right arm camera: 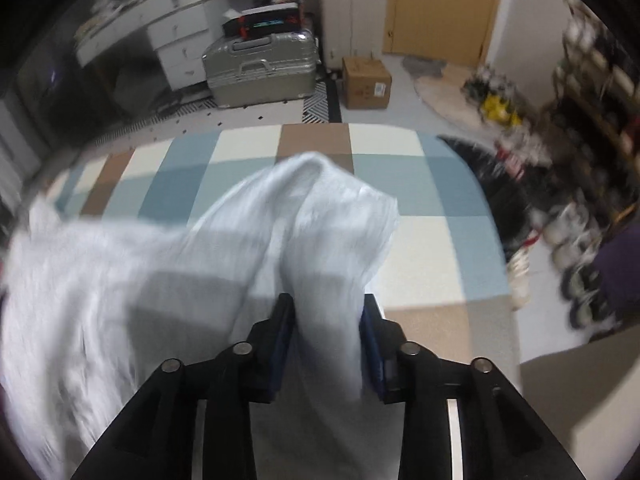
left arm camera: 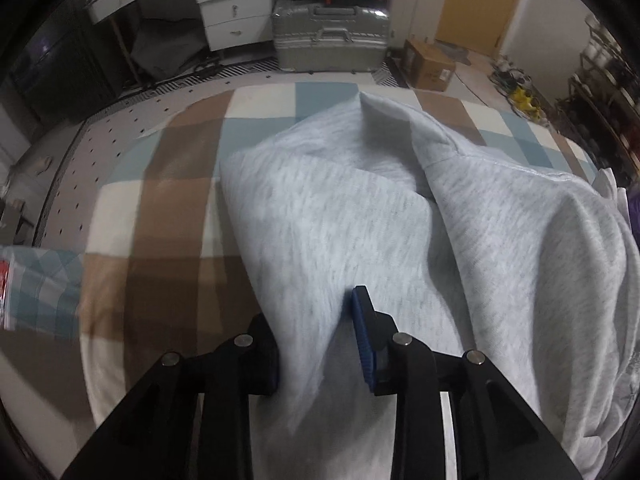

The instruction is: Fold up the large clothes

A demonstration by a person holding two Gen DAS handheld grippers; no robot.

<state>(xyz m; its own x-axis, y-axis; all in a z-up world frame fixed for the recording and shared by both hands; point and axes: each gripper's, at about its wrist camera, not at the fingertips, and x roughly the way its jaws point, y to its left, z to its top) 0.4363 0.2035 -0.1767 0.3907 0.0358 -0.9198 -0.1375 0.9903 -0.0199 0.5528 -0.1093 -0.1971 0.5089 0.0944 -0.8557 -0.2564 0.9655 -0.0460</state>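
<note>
On the checked bed cover (left arm camera: pixel 176 208) lies one large light grey garment (left arm camera: pixel 360 216), bunched in soft ridges toward the middle and the right side, away from the far edge. The left gripper (left arm camera: pixel 316 344) stands over the near part of this garment; its jaws are only partly closed, cloth passes between them, and I cannot tell if the blue pads really press on it. The right gripper (right arm camera: pixel 328 344) is also partly closed, but here a thick gathered fold of the same garment (right arm camera: pixel 280 232) fills the whole gap and rises above the pads, so I judge that it has hold of the cloth. The step in hand seems to be to lift one edge by two points and carry it over. To do it well, both grips should be firm, the hands should move together at equal height, and the cloth between them should stay stretched so that the fold falls straight. I count one garment, two grippers, one suitcase (left arm camera: pixel 332 36) and one cardboard box (right arm camera: pixel 366 82) on the floor behind the bed.
</note>
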